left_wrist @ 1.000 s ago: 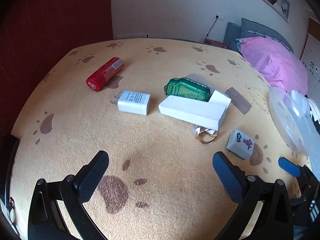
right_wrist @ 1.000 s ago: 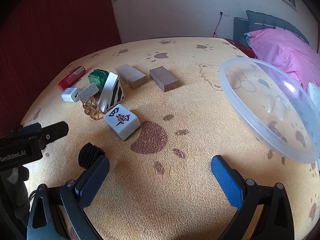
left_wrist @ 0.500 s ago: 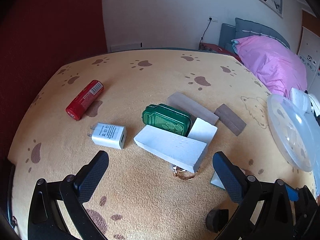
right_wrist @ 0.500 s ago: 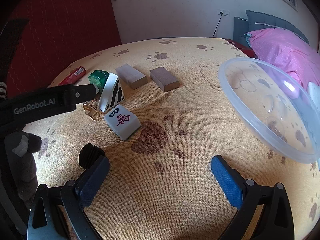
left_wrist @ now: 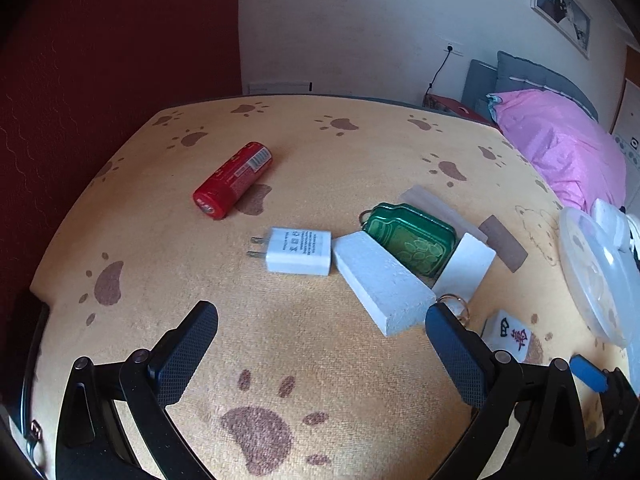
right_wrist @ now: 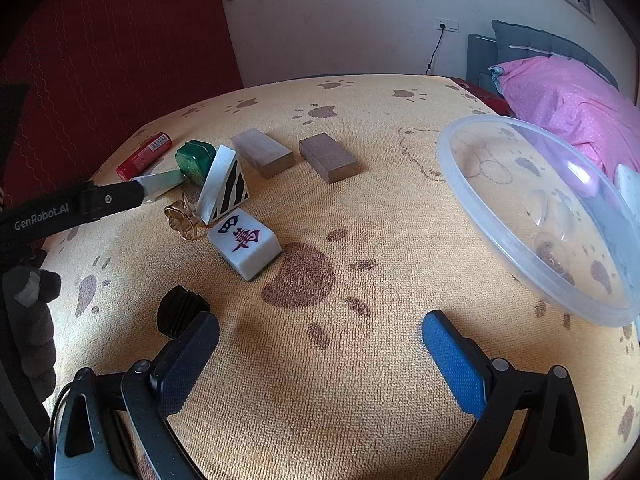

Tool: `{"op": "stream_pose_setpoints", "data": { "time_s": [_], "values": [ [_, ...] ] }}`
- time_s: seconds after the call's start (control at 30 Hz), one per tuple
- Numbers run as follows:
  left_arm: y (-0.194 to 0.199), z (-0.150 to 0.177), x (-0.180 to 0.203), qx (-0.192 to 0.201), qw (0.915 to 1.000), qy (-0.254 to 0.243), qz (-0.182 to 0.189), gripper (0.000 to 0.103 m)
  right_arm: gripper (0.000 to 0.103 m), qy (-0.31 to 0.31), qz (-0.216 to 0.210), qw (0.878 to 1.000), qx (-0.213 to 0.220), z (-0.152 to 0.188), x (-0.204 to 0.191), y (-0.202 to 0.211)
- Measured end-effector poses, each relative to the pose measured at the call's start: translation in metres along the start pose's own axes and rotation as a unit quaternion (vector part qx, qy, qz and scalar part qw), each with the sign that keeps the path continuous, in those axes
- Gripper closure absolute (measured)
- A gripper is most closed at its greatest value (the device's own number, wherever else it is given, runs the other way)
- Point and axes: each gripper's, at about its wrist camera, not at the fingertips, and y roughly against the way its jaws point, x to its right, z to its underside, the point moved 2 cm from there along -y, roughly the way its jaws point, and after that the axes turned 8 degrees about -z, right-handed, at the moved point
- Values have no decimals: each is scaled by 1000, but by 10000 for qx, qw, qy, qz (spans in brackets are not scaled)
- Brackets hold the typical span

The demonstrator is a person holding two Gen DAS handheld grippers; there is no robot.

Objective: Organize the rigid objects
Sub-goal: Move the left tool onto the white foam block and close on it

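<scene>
Both hand-held grippers, left (left_wrist: 320,354) and right (right_wrist: 320,360), gape empty; the pale grey stone-like rectangular block (left_wrist: 382,282) probably handles stiff and weighty, best pinched across its long sides.

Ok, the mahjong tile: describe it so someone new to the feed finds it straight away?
Start at the clear plastic bowl on the right of the yellow paw-print cloth, then look left to the cluster of small objects. The mahjong tile is the item nearest the camera there, just beside the gold ring. It alone is a white block with a red Chinese character on top.
</scene>
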Motion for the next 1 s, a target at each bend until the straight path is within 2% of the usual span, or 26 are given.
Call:
{"op": "stream_pose_setpoints", "data": {
  "time_s": [0.27, 0.43, 0.63, 0.77, 1.0],
  "values": [
    [-5, 19, -26, -194, 9993, 103, -298, 0, 0, 0, 1, 10000, 0, 0, 0, 0],
    [-10, 23, -26, -281, 9991, 161, -257, 0, 0, -1, 1, 10000, 0, 0, 0, 0],
    [-13, 15, -14, -115, 9997, 142, -188, 1, 0, -3, 0, 10000, -1, 0, 0, 0],
    [-21, 8, -5, -140, 9998, 121, -68, 17, 0, -6, -9, 10000, 3, 0, 0, 0],
    [-33, 3, 10, -183, 9998, -9, 95, 34, 0, -17, -25, 10000, 17, -1, 0, 0]
  ]
}}
